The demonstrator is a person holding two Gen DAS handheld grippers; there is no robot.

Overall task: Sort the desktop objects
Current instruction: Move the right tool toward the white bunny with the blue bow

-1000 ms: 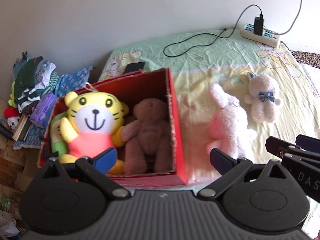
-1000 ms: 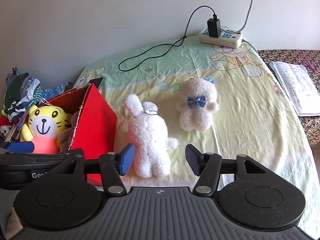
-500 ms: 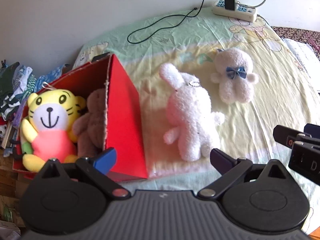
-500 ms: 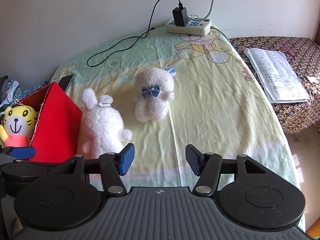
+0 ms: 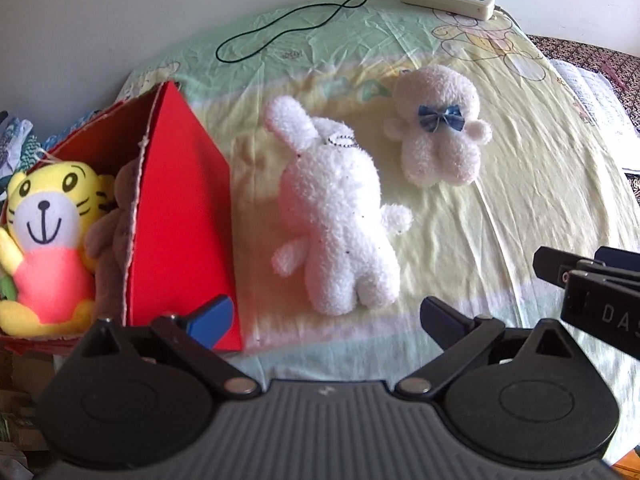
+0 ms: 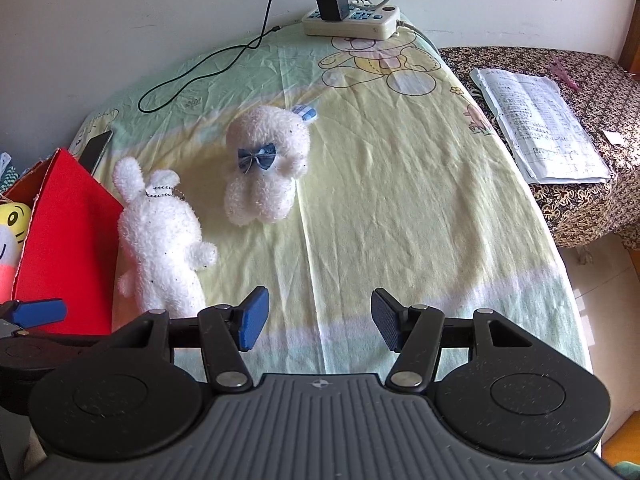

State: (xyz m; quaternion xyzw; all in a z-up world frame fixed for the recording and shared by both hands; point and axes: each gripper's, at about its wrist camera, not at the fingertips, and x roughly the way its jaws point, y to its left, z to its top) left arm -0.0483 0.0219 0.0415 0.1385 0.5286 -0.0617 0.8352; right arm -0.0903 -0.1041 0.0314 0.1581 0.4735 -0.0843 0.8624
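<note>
A white plush rabbit (image 5: 340,216) lies face down on the yellow-green sheet (image 5: 520,200), just right of a red box (image 5: 180,216). A white plush bear with a blue bow (image 5: 438,140) lies beyond it to the right. The box holds a yellow tiger plush (image 5: 44,232) and a brown bear plush (image 5: 110,240). My left gripper (image 5: 324,316) is open and empty, just short of the rabbit's feet. My right gripper (image 6: 316,320) is open and empty over bare sheet, right of the rabbit (image 6: 160,236) and nearer than the bow bear (image 6: 264,168). The box also shows in the right wrist view (image 6: 68,240).
A power strip with a black charger (image 6: 352,20) and a black cable (image 6: 208,68) lie at the far edge by the wall. A phone (image 6: 96,152) lies behind the box. Papers (image 6: 536,124) rest on a patterned surface to the right. The table's right edge drops to the floor.
Both grippers have swung to the right. The left view has moved from over the red box to the white rabbit. The right view has moved off the rabbit toward bare sheet. Both stay open.
</note>
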